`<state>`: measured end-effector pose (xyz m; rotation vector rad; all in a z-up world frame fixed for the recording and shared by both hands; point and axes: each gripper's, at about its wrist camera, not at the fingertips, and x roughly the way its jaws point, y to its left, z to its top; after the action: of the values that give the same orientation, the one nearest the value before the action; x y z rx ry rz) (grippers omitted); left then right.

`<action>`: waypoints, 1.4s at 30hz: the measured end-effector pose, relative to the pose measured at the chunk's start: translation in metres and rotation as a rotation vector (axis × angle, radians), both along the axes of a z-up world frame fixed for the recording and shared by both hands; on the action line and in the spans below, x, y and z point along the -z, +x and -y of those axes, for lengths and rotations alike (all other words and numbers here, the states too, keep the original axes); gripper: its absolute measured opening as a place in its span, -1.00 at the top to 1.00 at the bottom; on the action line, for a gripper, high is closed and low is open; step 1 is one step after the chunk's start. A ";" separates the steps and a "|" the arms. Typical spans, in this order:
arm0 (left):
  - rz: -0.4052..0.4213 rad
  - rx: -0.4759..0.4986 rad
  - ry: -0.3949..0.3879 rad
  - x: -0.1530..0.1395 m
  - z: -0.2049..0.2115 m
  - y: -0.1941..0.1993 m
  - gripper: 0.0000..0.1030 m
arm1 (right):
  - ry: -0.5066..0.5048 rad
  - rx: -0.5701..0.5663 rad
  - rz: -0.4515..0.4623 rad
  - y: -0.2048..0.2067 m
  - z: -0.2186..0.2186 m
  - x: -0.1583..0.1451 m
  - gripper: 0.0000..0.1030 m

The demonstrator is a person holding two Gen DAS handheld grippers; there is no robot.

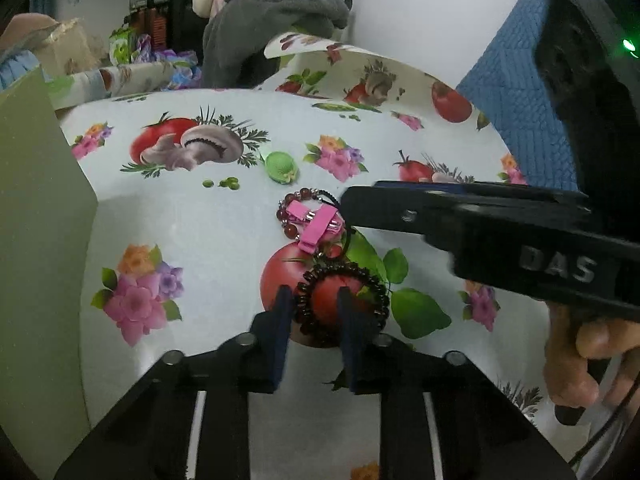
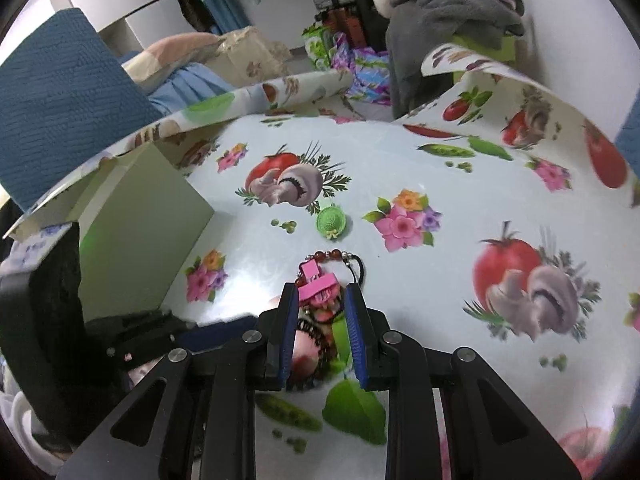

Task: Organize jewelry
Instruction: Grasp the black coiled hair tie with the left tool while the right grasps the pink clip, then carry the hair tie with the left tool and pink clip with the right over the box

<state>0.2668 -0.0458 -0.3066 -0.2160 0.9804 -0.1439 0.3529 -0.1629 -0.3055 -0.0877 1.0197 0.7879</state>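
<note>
Jewelry, mid-table, both grippers attending.
Left gripper (image 1: pixel 314 300) parted, straddling one side of dark bracelet (image 1: pixel 343 303); right gripper (image 2: pixel 322 300) parted beside pink clips (image 1: pixel 314 222) lying on red bracelet (image 1: pixel 289 216); green hat charm (image 1: pixel 281 166) beyond; box (image 2: pixel 136 232) at left edge.

Both tools are built of matte black plastic, with round silver screw heads set at the linkage joints. The left claw (image 1: pixel 314 312) is faced with dark navy pads; the right claw (image 2: pixel 322 308) with brighter blue ribbed pads. Raised letters "DAS" are moulded on the right tool's body. Bare skin is shown on the right hand (image 1: pixel 580 356), and a thin black cable is seen beside it.
</note>
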 end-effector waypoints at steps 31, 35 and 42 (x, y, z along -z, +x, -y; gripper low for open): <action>0.004 -0.051 -0.026 -0.031 -0.021 -0.020 0.87 | -0.056 -0.008 0.078 -0.016 -0.023 -0.008 0.90; 0.002 -0.056 -0.042 -0.044 -0.026 -0.027 0.87 | -0.060 0.063 0.098 -0.022 -0.013 -0.025 0.90; 0.008 -0.054 -0.033 -0.081 -0.038 -0.035 0.87 | -0.102 0.186 0.086 -0.032 0.000 -0.052 0.90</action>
<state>0.2322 -0.0079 -0.2259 -0.2715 0.9641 -0.1116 0.3208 -0.1631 -0.2536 -0.1110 0.9712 0.5582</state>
